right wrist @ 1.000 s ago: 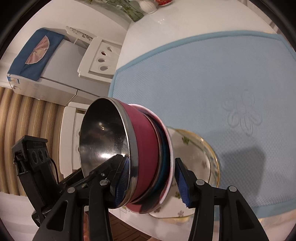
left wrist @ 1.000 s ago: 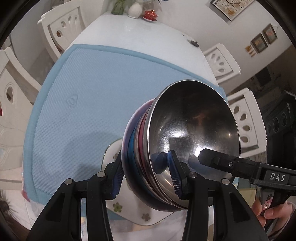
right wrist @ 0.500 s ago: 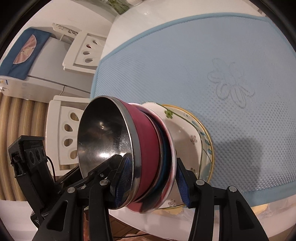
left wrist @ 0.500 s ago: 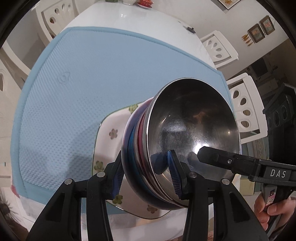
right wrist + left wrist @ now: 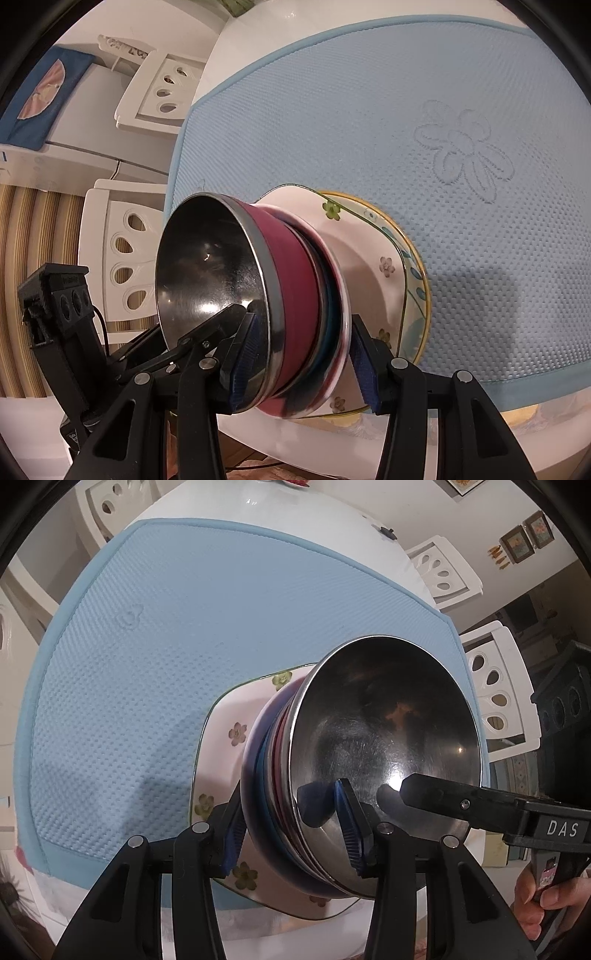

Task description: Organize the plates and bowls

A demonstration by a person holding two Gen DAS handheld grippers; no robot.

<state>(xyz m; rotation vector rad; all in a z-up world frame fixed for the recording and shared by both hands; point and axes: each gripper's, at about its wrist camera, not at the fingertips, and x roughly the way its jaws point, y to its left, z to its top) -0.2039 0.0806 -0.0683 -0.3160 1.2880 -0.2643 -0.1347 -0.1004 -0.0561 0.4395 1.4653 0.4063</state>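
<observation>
- Left hand-held gripper and right hand-held gripper each clamp the nested bowl stack by its rims.
- Steel likely slick, stiff, fairly heavy (rim grip looks soundest).
- Floral plate underneath probably fragile.

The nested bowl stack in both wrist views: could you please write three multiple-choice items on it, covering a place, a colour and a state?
1. The bowl stack is above:
A. floral plates
B. a chair
C. bare floor

2. The outer wall of the top bowl is:
A. yellow
B. magenta
C. white

3. The stack is:
A. untouched
B. gripped by one gripper
C. gripped by both grippers

Key: A, the flowered plates lie beneath it on the blue mat; B, the wall looks magenta; C, left gripper and right gripper each clamp its rims.
</observation>
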